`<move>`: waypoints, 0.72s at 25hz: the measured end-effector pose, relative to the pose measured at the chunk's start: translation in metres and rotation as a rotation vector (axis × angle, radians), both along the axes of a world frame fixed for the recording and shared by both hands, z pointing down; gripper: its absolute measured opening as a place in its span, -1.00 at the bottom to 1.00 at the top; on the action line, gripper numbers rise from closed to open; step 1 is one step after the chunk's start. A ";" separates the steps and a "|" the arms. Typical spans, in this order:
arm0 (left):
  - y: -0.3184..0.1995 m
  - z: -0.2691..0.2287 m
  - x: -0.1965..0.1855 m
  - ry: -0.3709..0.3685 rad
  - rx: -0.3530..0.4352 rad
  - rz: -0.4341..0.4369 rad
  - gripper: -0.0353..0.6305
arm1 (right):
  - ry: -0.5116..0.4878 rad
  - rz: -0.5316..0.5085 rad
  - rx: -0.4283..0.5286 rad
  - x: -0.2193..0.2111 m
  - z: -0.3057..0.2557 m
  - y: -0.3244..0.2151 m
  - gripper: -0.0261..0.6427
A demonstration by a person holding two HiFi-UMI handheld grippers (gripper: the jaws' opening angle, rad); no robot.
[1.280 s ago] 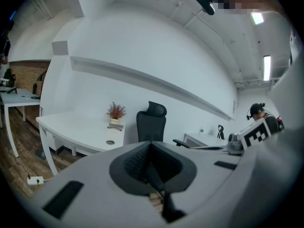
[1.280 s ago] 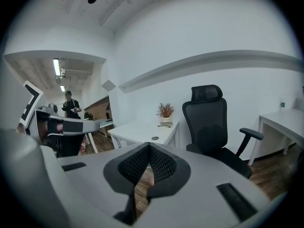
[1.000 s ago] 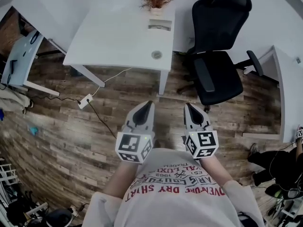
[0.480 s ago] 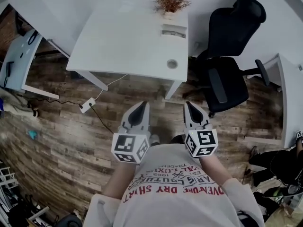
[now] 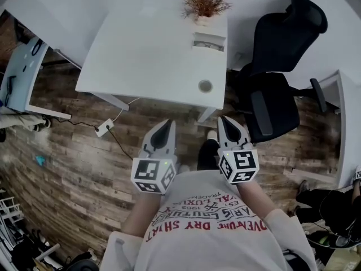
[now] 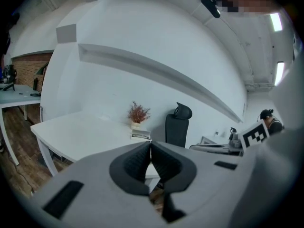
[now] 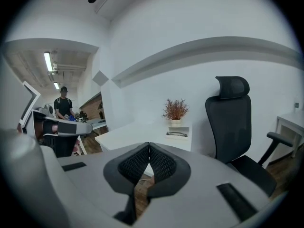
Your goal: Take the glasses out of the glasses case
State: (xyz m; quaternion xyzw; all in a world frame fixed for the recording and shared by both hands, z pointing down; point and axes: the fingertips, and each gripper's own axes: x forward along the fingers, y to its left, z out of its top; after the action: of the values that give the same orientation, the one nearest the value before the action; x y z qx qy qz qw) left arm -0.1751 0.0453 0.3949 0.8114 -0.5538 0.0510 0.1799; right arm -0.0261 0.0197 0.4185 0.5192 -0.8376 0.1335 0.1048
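**Both grippers closed and empty, glasses case untouched at the far side of the worktop**

The person stands on the wooden floor [image 5: 84, 162] a little short of the white worktop [image 5: 146, 55], holding a gripper in each hand at about waist height, both aimed towards it. The left gripper [image 5: 168, 123] has its fingers pressed together with nothing between them; its ribbed pads meet along a thin line. The right gripper [image 5: 224, 119] is the same: fingers closed tip to tip, nothing in them. The two are side by side and apart from each other, and neither touches anything.

The glasses case [image 5: 209, 41] lies near the far edge of the worktop, just in front of a small dried plant [image 5: 206, 1] in a pale pot. It is a pale, flat case, and from the right gripper view dark glasses [image 7: 177, 134] show on top of it; whether a lid stands open I cannot tell. Nearer the front edge of the worktop a round cable port [image 5: 205, 86] is set into the surface.

A black office chair [image 5: 276, 89] stands to the right of the worktop, close to its corner. On the floor to the left lies a white power strip [image 5: 102, 120] with its cable trailing. Another person [image 7: 62, 104] stands far off in the background
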 end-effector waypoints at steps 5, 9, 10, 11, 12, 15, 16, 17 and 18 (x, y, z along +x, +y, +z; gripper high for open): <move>-0.062 0.001 0.023 -0.007 0.002 -0.033 -0.87 | -0.017 -0.044 0.009 0.020 -0.003 -0.065 -0.89; -0.114 -0.002 0.057 -0.009 0.003 -0.060 -0.87 | -0.018 -0.087 -0.001 0.050 -0.005 -0.119 -0.89; -0.125 -0.004 0.065 -0.008 0.004 -0.068 -0.87 | -0.017 -0.098 -0.002 0.057 -0.007 -0.132 -0.89; -0.136 -0.006 0.071 -0.007 0.006 -0.076 -0.87 | -0.018 -0.109 -0.003 0.063 -0.008 -0.144 -0.89; -0.146 -0.008 0.077 -0.007 0.006 -0.083 -0.87 | -0.020 -0.118 -0.005 0.068 -0.010 -0.156 -0.89; -0.173 -0.009 0.091 -0.011 -0.004 -0.101 -0.87 | -0.023 -0.144 -0.015 0.078 -0.013 -0.185 -0.89; -0.180 -0.008 0.094 -0.009 -0.009 -0.108 -0.87 | -0.024 -0.156 -0.021 0.080 -0.012 -0.193 -0.89; -0.188 -0.007 0.098 -0.007 -0.014 -0.115 -0.87 | -0.025 -0.169 -0.026 0.082 -0.011 -0.201 -0.89; -0.195 -0.006 0.101 -0.005 -0.019 -0.121 -0.87 | -0.027 -0.181 -0.032 0.084 -0.010 -0.208 -0.89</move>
State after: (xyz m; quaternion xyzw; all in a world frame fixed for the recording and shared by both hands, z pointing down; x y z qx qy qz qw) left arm -0.0739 -0.1497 0.3887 0.7747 -0.6017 0.0473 0.1888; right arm 0.0583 -0.1887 0.4081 0.4380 -0.8801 0.1437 0.1135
